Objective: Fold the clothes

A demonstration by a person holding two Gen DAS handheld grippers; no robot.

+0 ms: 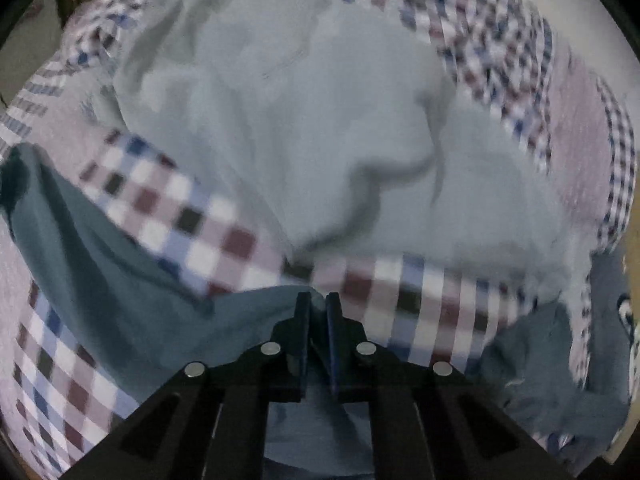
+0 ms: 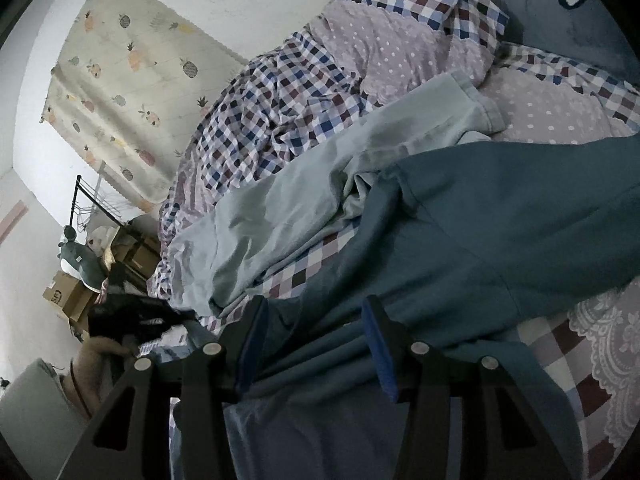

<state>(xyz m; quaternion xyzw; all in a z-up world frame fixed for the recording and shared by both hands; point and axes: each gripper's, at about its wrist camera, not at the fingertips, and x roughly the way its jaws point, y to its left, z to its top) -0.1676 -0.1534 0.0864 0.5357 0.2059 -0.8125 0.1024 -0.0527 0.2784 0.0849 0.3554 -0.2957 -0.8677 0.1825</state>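
The bed's checked quilt [image 2: 280, 92] fills both my views, rumpled. Across it lies a pale grey-green garment [image 1: 312, 128], and partly over that the dark teal shirt [image 2: 500, 216] I am folding. My right hand-held gripper [image 2: 316, 328] stands about half open with teal cloth lying between its fingers, not pinched. My left hand-held gripper [image 1: 318, 312] is nearly closed, pinching the teal shirt's edge.

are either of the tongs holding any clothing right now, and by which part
The left tongs are shut on a fold at the edge of the dark teal garment. The right tongs stand open around the same teal cloth, not pinching it.
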